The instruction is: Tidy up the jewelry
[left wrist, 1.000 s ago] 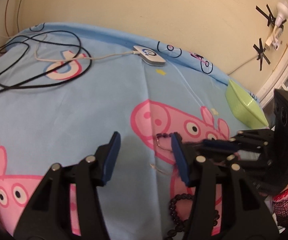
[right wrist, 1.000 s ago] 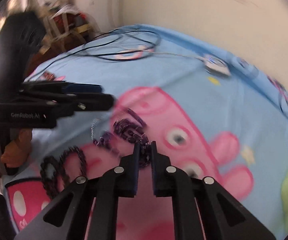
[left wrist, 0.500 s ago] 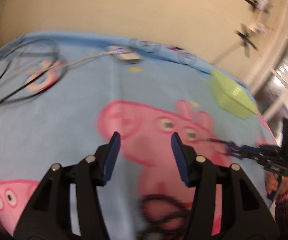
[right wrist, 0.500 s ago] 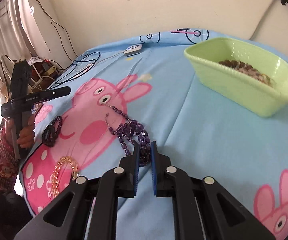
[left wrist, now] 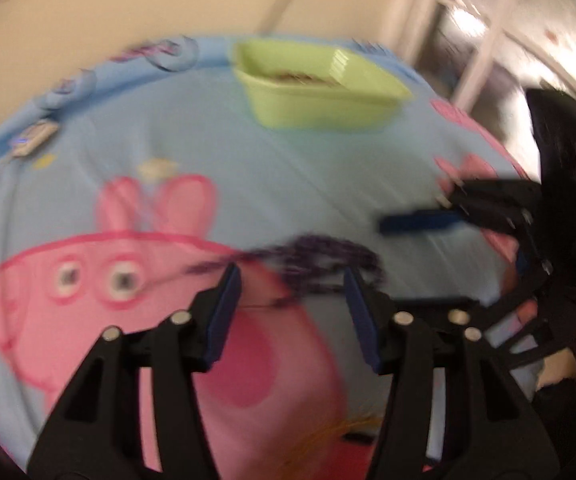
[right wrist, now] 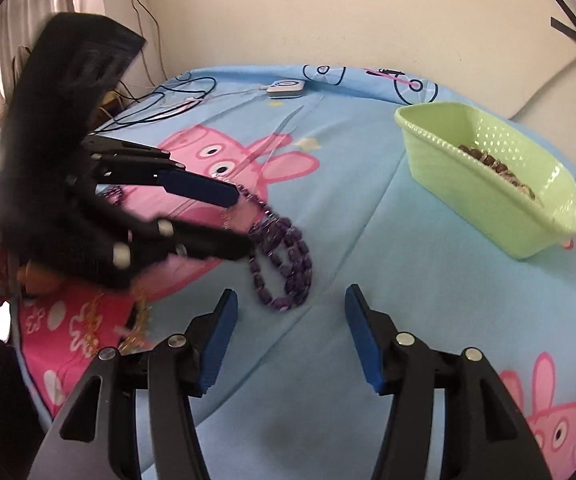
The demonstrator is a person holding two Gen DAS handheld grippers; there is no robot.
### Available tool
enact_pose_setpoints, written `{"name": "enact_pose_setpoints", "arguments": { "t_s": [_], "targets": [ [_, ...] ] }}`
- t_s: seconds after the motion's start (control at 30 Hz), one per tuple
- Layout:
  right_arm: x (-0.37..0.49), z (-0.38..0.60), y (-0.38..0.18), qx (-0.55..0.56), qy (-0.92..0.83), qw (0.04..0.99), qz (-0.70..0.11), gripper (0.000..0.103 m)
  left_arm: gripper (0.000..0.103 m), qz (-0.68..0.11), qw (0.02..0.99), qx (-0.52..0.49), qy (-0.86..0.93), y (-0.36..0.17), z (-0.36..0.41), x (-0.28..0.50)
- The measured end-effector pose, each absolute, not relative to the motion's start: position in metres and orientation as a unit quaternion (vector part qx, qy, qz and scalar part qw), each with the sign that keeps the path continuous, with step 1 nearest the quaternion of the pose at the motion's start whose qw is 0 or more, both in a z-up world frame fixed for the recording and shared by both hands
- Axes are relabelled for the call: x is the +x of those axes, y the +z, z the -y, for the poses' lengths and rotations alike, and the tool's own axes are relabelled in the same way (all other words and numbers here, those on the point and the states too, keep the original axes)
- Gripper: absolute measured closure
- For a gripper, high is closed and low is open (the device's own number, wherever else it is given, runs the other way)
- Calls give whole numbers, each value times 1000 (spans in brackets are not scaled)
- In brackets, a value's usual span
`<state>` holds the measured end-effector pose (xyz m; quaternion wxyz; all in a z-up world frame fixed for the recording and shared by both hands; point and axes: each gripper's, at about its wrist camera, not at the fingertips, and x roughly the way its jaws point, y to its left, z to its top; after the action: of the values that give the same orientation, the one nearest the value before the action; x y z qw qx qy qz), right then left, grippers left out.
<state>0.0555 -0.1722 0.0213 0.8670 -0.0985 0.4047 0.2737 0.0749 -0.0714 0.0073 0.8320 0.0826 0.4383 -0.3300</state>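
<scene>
A purple bead necklace [right wrist: 284, 256] lies loose on the blue cartoon-pig sheet; it is blurred in the left wrist view [left wrist: 319, 260]. My left gripper [left wrist: 291, 280] is open, its jaws straddling the necklace's near end; seen from the right wrist view [right wrist: 240, 220] its tips are at the necklace's left side. My right gripper [right wrist: 288, 300] is open and empty, just in front of the necklace; it shows in the left wrist view [left wrist: 411, 220] at the right. A green basket [right wrist: 487, 188] [left wrist: 323, 88] holds some beads.
A gold chain [right wrist: 136, 320] lies on the pink patch at the sheet's near left edge. A small white device [right wrist: 286, 89] and black cables [right wrist: 176, 96] lie at the far side near the wall. The sheet's edge drops off at the left.
My right gripper has opened and let go of the purple necklace, which now lies on the sheet. My left gripper has swung right and come up to the necklace.
</scene>
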Motion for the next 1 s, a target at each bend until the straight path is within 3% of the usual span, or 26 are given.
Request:
{"name": "enact_pose_setpoints", "arguments": {
  "t_s": [0.03, 0.07, 0.13, 0.3, 0.5, 0.83, 1.0],
  "targets": [
    [59, 170, 21, -105, 272, 867, -404, 72, 86, -438, 832, 94, -328, 6, 77, 76],
    [61, 166, 21, -114, 270, 867, -403, 82, 94, -441, 831, 90, -327, 7, 78, 79],
    [66, 162, 22, -116, 281, 864, -401, 103, 95, -457, 825, 55, -330, 8, 72, 89],
    [77, 169, 34, -52, 311, 860, -401, 103, 95, -466, 815, -13, -343, 21, 55, 96],
    [90, 197, 113, 35, 329, 888, -319, 103, 95, -404, 831, -59, -379, 99, 50, 106],
    [119, 247, 246, 21, 257, 948, -188, 103, 95, -294, 864, -51, -406, 238, 109, 155],
    [143, 274, 253, 23, 213, 960, -178, 103, 95, -279, 868, -47, -407, 249, 143, 180]
  ]
}}
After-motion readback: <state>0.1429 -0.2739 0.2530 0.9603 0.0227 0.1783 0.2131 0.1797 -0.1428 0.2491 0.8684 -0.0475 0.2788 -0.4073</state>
